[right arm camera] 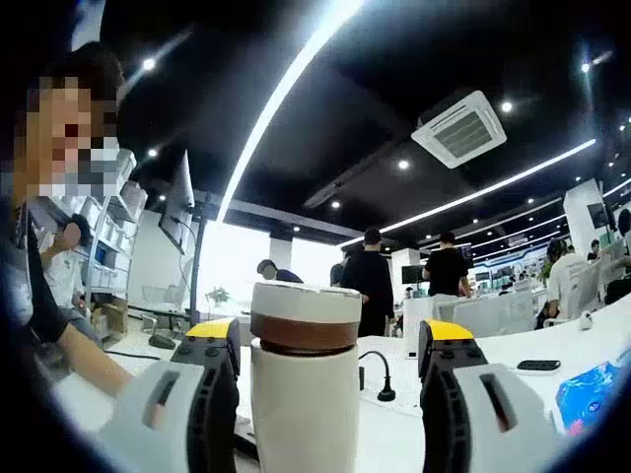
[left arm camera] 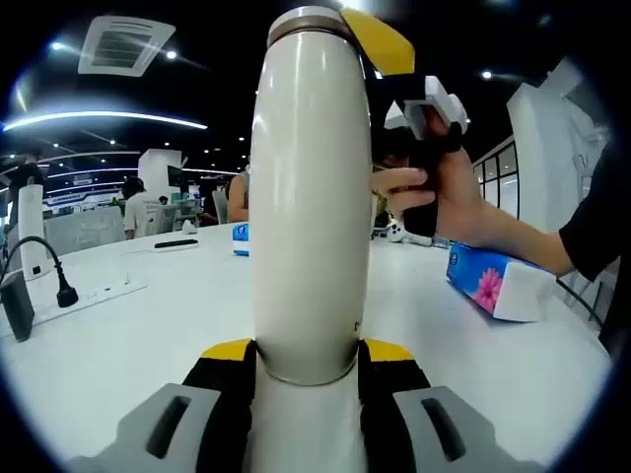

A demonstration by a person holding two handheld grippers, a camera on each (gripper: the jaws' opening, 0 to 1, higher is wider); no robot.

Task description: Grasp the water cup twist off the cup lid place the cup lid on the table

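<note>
Between the left claw [left arm camera: 307,360], clenched on its base, stands the tall cream metal water cup [left arm camera: 310,197] over the white table [left arm camera: 118,335]. Right claw [right arm camera: 326,345] straddles the cream, brown-banded cup lid [right arm camera: 305,317], jaws apart; lid still on, twisting and placing remain.

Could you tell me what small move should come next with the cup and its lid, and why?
Probably close the right gripper on the lid. The left gripper already clamps the cup near its base, while the right jaws stand open on either side of the lid, not touching it.
</note>
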